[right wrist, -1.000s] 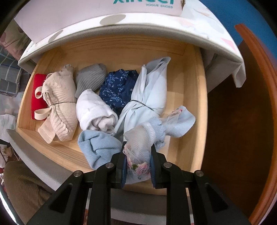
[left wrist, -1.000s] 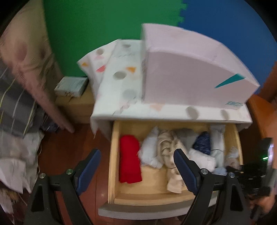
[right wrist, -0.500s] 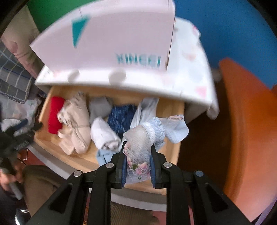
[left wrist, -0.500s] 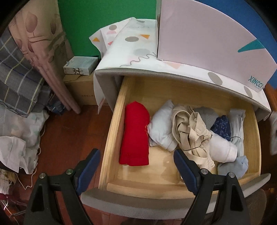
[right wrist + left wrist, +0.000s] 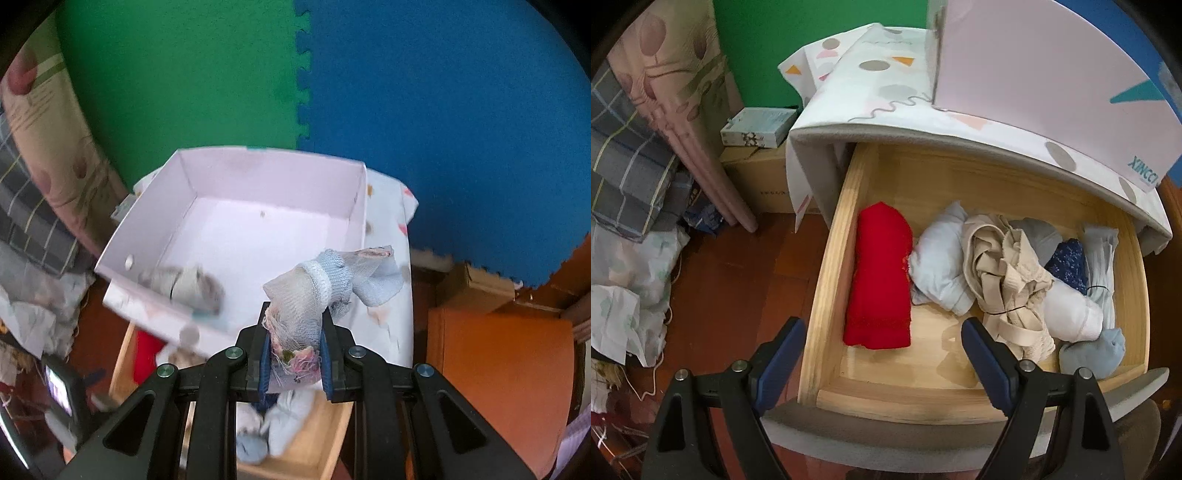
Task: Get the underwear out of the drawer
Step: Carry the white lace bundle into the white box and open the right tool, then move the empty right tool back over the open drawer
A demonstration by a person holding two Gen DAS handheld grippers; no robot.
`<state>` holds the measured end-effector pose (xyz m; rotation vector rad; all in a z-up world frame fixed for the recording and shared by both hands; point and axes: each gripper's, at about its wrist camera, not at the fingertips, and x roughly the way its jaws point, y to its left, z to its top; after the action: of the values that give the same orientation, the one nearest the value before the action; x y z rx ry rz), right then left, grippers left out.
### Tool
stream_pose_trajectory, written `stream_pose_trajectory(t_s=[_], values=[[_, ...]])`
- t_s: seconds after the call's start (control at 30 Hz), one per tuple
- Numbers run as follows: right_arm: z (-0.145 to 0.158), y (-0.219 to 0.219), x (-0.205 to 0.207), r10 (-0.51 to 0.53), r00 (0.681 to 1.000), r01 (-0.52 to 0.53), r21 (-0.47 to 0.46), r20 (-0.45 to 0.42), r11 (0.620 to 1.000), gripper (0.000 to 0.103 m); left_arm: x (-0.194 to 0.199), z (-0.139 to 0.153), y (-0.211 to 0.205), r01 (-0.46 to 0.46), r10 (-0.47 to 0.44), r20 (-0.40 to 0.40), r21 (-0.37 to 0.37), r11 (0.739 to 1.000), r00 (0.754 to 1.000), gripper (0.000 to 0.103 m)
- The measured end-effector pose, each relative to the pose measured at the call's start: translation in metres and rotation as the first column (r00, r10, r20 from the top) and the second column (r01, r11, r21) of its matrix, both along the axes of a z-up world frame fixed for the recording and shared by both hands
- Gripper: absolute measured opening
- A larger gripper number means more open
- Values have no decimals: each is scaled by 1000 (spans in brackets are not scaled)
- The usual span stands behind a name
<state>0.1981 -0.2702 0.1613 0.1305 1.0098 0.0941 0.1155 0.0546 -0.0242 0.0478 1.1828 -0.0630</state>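
The open wooden drawer [image 5: 827, 280] holds several rolled garments: a red roll [image 5: 879, 277] at the left, a pale blue bundle [image 5: 942, 269], a beige tied bundle [image 5: 1008, 280], then white, navy and light blue pieces at the right. My left gripper [image 5: 882, 350] hangs open above the drawer's front left, with nothing between its fingers. My right gripper [image 5: 295, 354] is shut on a lacy white and pale blue underwear bundle [image 5: 317, 291], held high above the near edge of the pink shoe box [image 5: 258, 206]. A grey rolled garment [image 5: 184, 284] lies in that box.
The box stands on the cabinet top under a white patterned cloth [image 5: 871, 85]. Bedding and plastic bags [image 5: 628, 288] pile up on the floor at the left. A small carton [image 5: 757, 125] rests on a cardboard box. An orange-brown cabinet [image 5: 498, 369] stands at the right.
My right gripper has lifted the bundle out of the drawer and up over the shoe box. My left gripper has sunk closer to the drawer, still open.
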Motion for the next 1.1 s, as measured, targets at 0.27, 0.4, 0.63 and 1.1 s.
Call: stream_pose_trajectory(t_s=[0.27,0.4,0.63,1.1], values=[[-53,17,74,3,990,-7,-27,-144,1000,22,3,-5,7,-22,21,-32,-23,1000,999,88],[-80,28,87,18,978,-26,-39,-206,999,27,3,-6,4,-14,13,-36,-14,1000,999,88],[-69,28,76,17,985,-19,-10,-173,1000,48,5,-8,0,-2,2,-51,-7,1000,999,88],[-49,22,-75,106,979,-108,-4,-176,994,48,5,-9,6,-22,20,-65,-28,999,998,88]])
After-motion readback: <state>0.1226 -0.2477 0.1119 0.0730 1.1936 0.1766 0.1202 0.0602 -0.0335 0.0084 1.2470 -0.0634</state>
